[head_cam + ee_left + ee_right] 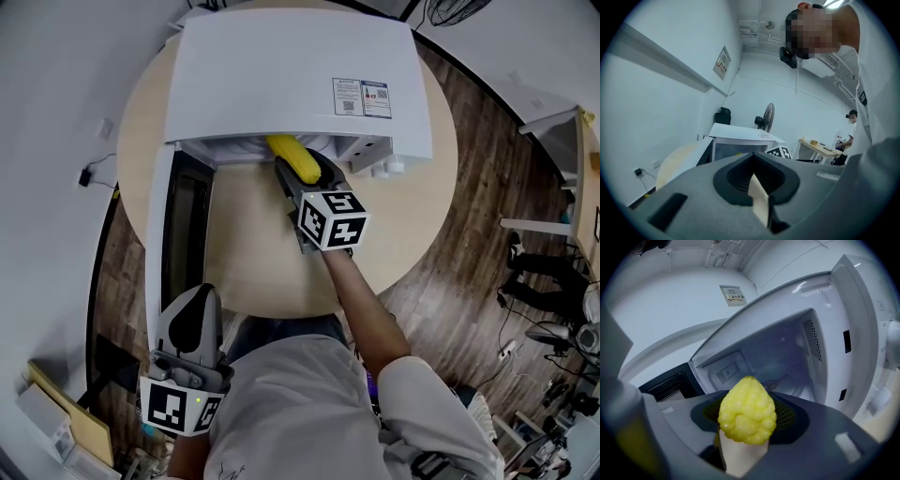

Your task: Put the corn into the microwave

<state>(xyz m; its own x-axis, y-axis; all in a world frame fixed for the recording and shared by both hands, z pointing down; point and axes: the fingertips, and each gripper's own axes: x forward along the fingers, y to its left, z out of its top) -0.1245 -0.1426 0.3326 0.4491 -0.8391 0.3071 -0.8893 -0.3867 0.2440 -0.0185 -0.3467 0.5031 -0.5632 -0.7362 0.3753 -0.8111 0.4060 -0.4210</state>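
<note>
The right hand-held gripper (302, 178) grips the corn (292, 157), whose long axis points straight into the microwave (300, 84), tip just at its open mouth. The left hand-held gripper (190, 319), closed and empty, hangs well back from the microwave.

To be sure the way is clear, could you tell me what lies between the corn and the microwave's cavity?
Nothing: the right gripper view shows the corn facing the open cavity, its door swung aside.
</note>
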